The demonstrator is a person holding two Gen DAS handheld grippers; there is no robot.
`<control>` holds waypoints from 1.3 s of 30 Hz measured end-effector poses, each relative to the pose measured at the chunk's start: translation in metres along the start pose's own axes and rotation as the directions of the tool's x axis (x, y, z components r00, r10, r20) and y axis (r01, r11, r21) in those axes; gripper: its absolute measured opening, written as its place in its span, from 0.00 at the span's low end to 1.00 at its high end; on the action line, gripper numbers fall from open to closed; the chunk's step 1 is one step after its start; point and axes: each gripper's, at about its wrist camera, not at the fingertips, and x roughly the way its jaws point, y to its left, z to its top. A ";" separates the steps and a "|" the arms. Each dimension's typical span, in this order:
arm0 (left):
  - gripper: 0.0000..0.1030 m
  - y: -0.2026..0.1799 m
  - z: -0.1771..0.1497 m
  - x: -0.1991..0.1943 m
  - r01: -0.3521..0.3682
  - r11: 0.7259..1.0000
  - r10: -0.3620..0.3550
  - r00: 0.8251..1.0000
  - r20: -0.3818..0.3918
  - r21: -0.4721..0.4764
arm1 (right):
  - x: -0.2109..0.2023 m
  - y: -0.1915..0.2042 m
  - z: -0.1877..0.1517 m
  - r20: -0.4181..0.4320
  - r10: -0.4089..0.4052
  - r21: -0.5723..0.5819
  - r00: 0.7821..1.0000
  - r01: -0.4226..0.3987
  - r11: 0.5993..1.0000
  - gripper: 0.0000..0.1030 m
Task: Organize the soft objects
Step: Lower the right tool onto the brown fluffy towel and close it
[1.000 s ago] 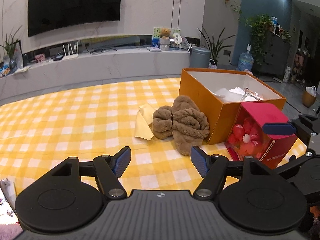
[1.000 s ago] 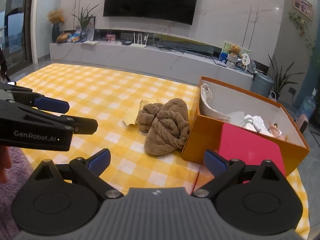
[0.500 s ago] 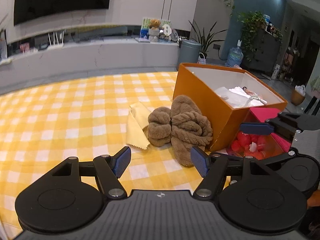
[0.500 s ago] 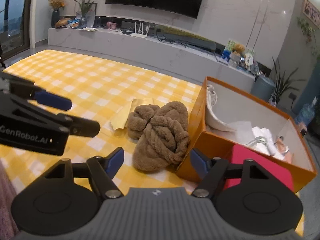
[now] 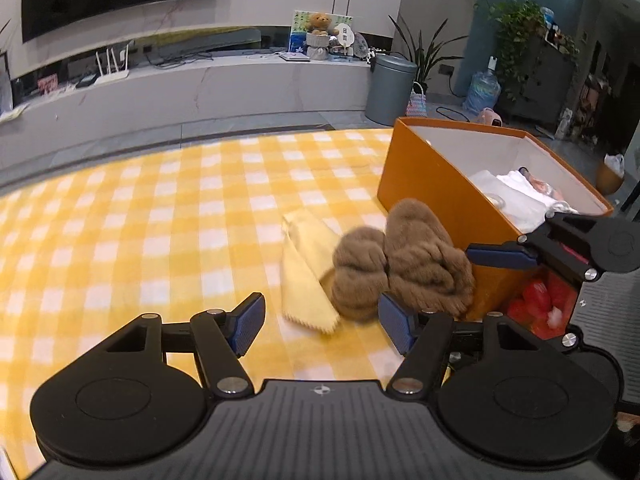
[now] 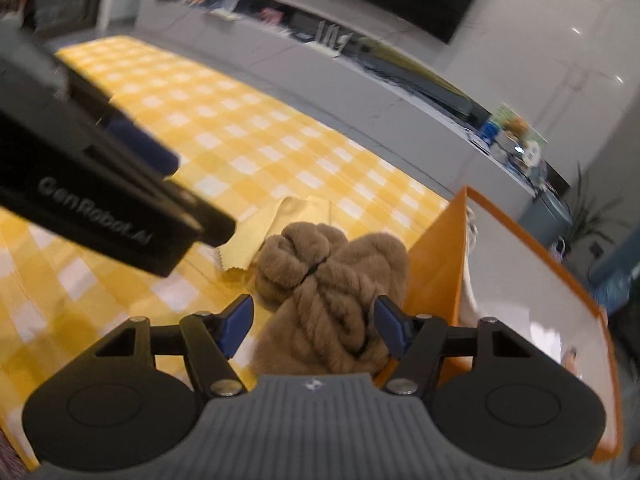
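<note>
Closed in on plush [image 6: 332,292] | right gripper [image 6: 312,324] jaws just narrowing, straddling plush, no grip | left gripper [image 5: 320,324] wide, empty, above cloth [image 5: 304,272] | box [image 5: 440,188] beside plush

Left gripper [image 5: 322,326] jaws wide, angled down; right gripper [image 6: 312,326] jaws narrowing (nothing clamped).

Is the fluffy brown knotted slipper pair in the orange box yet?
Out. The fluffy brown slippers lie on the checked cloth, against the orange box's outer wall.

1 brown plush bundle [image 5: 404,264], 1 yellow cloth [image 5: 306,268], 1 orange box [image 5: 448,196], 2 tools [image 5: 322,322].
</note>
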 end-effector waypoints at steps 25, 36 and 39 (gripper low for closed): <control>0.74 0.026 0.006 0.050 0.047 0.998 -0.047 0.999 -0.003 -0.048 | 0.076 -0.006 0.029 -0.269 -0.011 -0.173 0.963 -0.037 0.984 0.78; 0.74 0.045 0.013 0.044 0.067 0.987 -0.061 0.997 0.040 -0.147 | 0.054 -0.020 0.035 -0.213 0.021 -0.126 0.977 -0.049 0.991 0.07; 0.74 0.045 0.013 0.046 0.068 0.988 -0.063 0.997 0.045 -0.140 | 0.040 -0.031 0.044 -0.160 -0.004 -0.106 0.987 -0.014 0.994 0.00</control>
